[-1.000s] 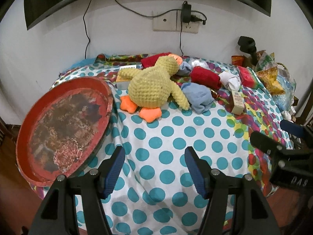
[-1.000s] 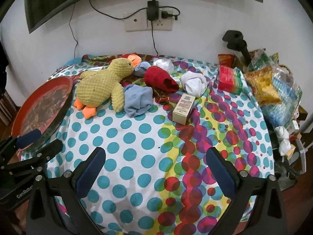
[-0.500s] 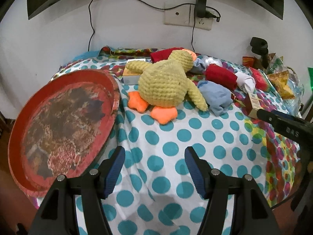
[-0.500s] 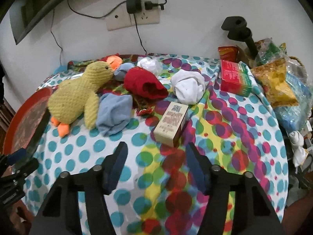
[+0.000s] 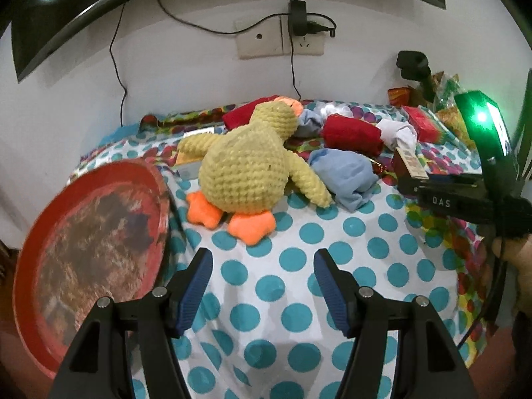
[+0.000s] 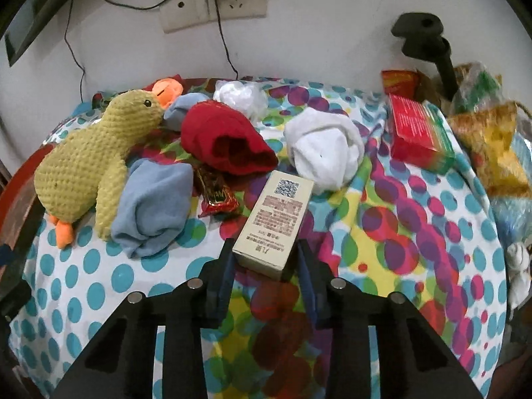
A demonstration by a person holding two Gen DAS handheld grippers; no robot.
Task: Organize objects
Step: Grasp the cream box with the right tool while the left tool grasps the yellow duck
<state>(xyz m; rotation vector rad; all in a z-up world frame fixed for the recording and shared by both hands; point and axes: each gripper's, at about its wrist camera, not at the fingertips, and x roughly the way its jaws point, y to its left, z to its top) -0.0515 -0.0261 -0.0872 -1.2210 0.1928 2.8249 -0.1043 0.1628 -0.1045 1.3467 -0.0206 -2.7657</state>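
your right gripper (image 6: 265, 259) is closing its jaws around the near end of the small beige box (image 6: 274, 224), which sits between the blue pads; whether they already press on it you cannot tell from here. the box lies near the middle of the dotted tablecloth (image 6: 382, 259), just beside the red candy wrapper (image 6: 217, 191) and the balled white sock (image 6: 324, 146). your left gripper (image 5: 262, 286) hovers with jaws released and nothing between them, above the cloth's near left part. the red tray (image 5: 89, 242) leans at the table's left edge. the yellow plush duck (image 5: 246, 166) lies beyond, touching the blue sock (image 5: 342, 174).
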